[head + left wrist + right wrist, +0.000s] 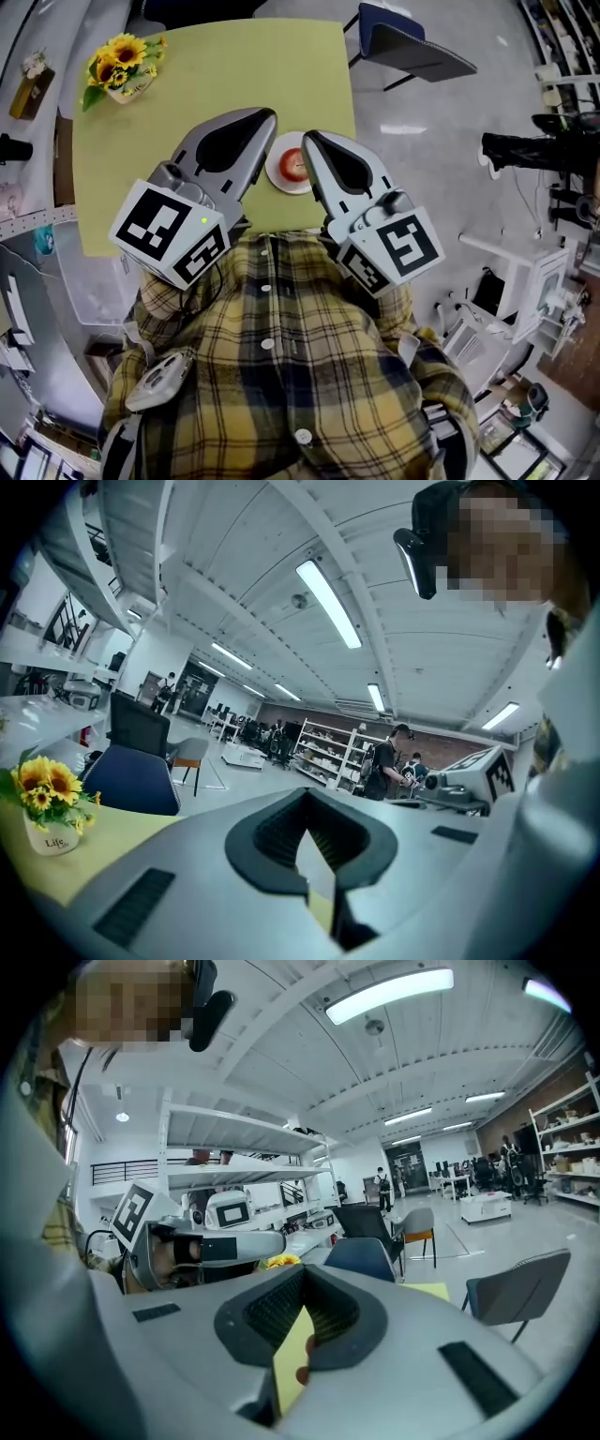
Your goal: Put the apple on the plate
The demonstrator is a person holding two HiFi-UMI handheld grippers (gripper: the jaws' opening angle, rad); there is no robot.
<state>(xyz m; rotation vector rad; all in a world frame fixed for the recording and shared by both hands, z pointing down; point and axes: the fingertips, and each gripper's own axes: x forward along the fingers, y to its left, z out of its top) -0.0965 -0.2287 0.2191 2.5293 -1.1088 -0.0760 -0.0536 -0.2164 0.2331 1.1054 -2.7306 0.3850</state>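
Nearest is a yellow-and-dark plaid shirt (281, 366) with white buttons. Just before the plate, two smooth grey plastic grippers taper to points. The left gripper (261, 120) is clenched with nothing in it, its ribbed black pads meeting at the tips. The right gripper (315, 142) is likewise closed and empty. Between their tips the round red apple (293, 165) sits on the small white plate (277, 176), on a matte yellow-green square table (234, 66). Far left of the plate are sunflowers (120, 56) in a white pot (128, 92). Beyond it to the right stands a dark blue chair (412, 47).
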